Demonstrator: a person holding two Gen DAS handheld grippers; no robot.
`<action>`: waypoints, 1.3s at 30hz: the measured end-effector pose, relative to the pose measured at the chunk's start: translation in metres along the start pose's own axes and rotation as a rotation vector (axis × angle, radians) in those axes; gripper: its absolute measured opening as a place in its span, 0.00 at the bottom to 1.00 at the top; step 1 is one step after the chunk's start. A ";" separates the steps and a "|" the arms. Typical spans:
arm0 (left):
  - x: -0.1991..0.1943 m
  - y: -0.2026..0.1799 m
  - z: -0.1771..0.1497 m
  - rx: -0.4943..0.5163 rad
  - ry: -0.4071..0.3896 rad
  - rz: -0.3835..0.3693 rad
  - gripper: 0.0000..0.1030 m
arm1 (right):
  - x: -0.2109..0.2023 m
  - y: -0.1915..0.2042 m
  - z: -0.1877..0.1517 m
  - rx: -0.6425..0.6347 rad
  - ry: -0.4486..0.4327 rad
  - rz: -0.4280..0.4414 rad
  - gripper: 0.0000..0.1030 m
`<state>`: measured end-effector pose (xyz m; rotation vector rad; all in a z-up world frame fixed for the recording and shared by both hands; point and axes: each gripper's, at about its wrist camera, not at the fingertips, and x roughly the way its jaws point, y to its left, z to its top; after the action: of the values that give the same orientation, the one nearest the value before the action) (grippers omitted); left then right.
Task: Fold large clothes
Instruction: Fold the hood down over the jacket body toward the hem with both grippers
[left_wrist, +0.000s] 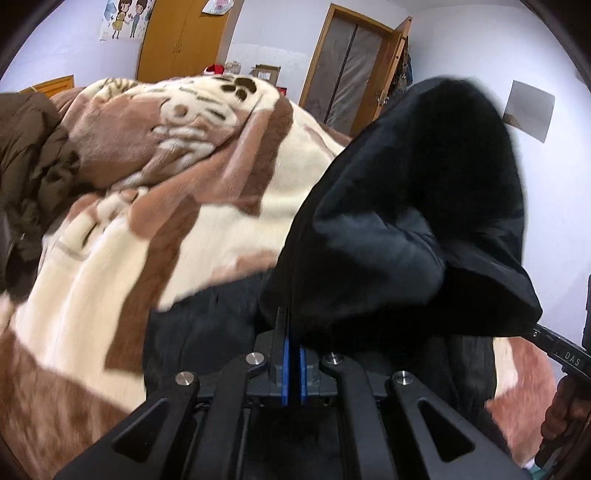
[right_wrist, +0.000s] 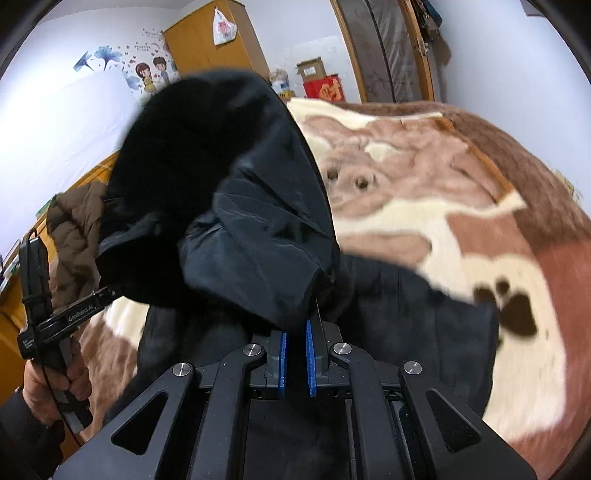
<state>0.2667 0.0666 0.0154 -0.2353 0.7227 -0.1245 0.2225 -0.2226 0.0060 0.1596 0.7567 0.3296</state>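
Both grippers pinch the black coat's hood over the bed blanket (left_wrist: 207, 229): left gripper (left_wrist: 293, 339) and right gripper (right_wrist: 297, 332) clamped on the black coat (right_wrist: 236, 206); the left handle (right_wrist: 79, 316) reads "GenRobot.AI"

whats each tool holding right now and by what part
Both tools, left and right, pinch the black hooded coat at the hood's lower edge, lifting the hood above the blanket.
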 end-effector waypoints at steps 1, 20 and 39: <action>-0.001 0.002 -0.010 0.001 0.014 0.009 0.04 | 0.001 -0.002 -0.011 0.006 0.025 -0.002 0.08; -0.071 0.012 -0.068 0.021 0.056 0.076 0.05 | -0.029 0.005 -0.041 -0.014 0.058 -0.062 0.26; 0.049 -0.028 -0.122 0.070 0.284 -0.012 0.06 | 0.095 0.009 -0.092 -0.053 0.317 -0.055 0.27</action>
<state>0.2213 0.0097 -0.0975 -0.1562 0.9976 -0.1973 0.2207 -0.1791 -0.1191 0.0354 1.0622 0.3260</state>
